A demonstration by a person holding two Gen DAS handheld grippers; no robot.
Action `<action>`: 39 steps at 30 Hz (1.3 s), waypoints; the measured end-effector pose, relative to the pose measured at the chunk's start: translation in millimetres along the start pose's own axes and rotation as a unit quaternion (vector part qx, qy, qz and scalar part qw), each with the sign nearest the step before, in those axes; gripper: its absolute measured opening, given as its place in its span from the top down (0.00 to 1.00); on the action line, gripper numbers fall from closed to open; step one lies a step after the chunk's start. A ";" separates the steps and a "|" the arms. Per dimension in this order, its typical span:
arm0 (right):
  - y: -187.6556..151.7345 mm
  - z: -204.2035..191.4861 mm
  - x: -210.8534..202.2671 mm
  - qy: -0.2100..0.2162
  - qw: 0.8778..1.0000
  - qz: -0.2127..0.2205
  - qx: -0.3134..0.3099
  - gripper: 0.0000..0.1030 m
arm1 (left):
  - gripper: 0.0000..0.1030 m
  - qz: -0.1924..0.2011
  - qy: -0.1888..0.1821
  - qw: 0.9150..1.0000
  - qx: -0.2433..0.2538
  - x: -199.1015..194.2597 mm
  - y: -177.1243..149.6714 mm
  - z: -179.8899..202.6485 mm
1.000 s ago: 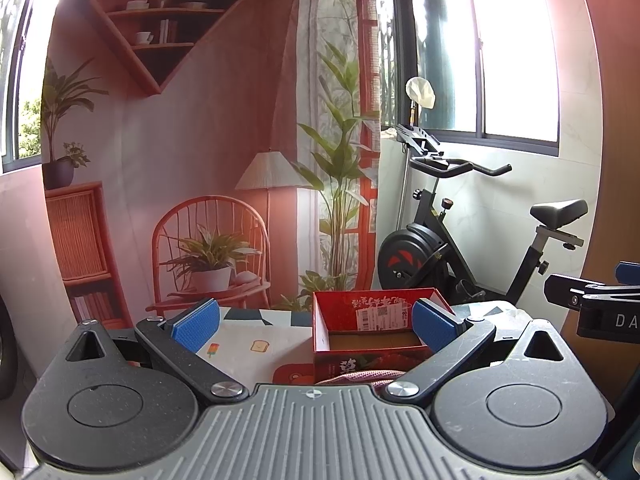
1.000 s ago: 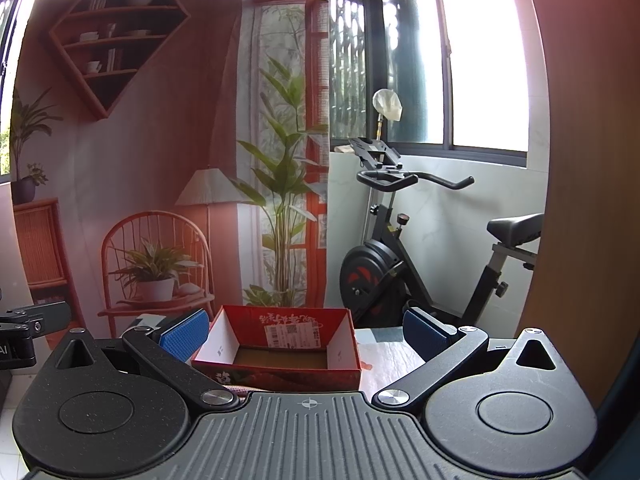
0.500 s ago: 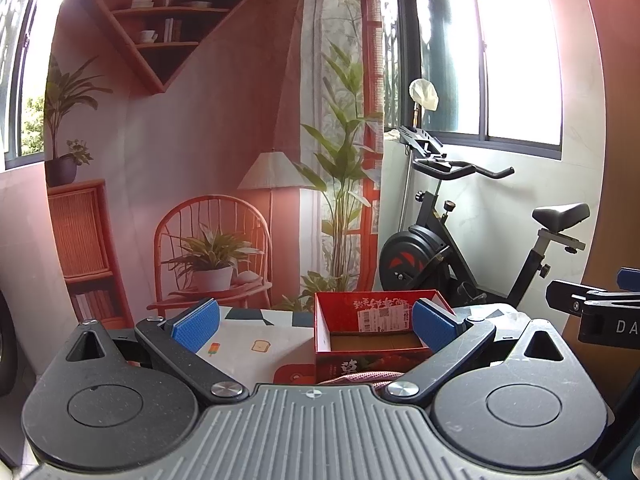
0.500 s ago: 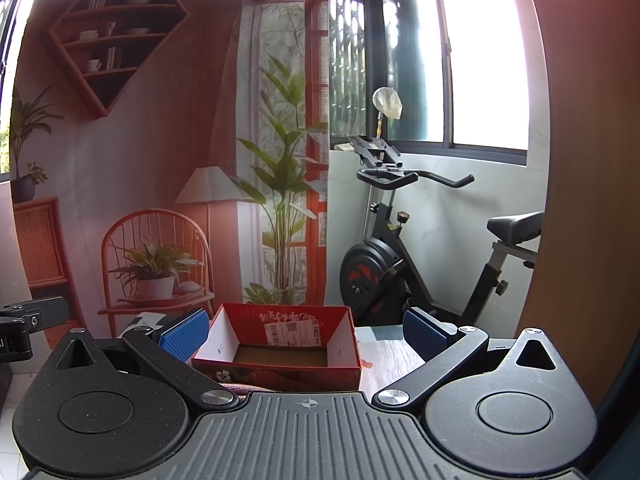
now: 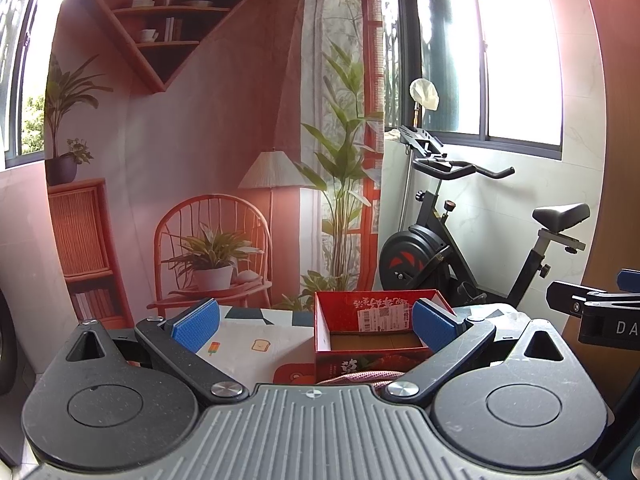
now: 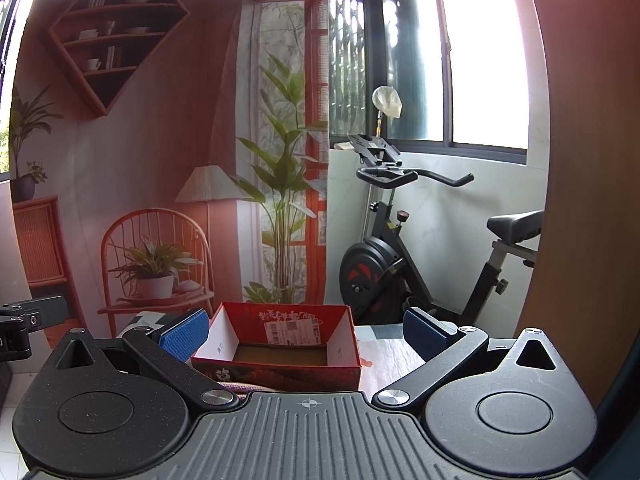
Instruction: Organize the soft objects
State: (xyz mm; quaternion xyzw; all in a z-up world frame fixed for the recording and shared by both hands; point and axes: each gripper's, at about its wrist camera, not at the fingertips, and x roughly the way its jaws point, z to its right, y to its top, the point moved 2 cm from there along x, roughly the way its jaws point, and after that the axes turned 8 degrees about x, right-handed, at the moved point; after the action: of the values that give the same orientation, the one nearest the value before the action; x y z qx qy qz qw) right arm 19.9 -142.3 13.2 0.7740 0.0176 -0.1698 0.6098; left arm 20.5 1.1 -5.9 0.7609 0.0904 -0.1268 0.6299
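Both grippers, left gripper (image 5: pixel 314 326) and right gripper (image 6: pixel 306 332), spread wide, fingers empty. Red cardboard box (image 6: pixel 280 344) sits ahead between right fingers, empty inside. Pink soft cloth (image 5: pixel 360 378) lies just below fingers, mostly hidden. Tip left gripper down first; pinch cloth at bunched fold, then carry over box rim.

A box (image 5: pixel 376 336) sits on the table (image 5: pixel 248 340), open side up, with a label on its far inner wall. A bundle of cloth (image 5: pixel 360 378) lies just before the box, at its near wall. Behind the table hangs a printed backdrop (image 5: pixel 200 140). To the right of the backdrop, behind the box, stands an exercise bike (image 5: pixel 460 240) below the window (image 5: pixel 500 48).
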 end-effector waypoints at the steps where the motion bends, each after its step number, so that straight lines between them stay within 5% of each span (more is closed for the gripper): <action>1: 0.0 0.0 0.0 0.000 1.000 0.000 0.000 0.00 | 0.00 0.000 0.000 1.000 0.000 0.0 -0.1 -0.1; 23: -6.3 4.6 7.4 0.019 1.000 0.003 0.013 0.00 | 0.00 -0.006 -0.004 1.000 -0.009 8.6 -6.8 -1.3; 32: -56.5 26.1 53.9 0.058 0.996 -0.004 0.069 0.00 | 0.00 -0.037 -0.011 0.998 -0.052 52.6 -41.3 -17.2; 39: -106.7 41.5 102.4 0.041 0.991 -0.082 0.098 0.00 | 0.00 -0.090 0.001 0.994 -0.057 95.5 -76.1 -27.0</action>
State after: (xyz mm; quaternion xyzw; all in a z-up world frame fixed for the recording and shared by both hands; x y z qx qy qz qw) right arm 81.3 -172.8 -124.2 0.8321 0.0891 -0.1887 0.5139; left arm 90.9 40.0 -101.7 0.7129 0.1660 -0.1775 0.6578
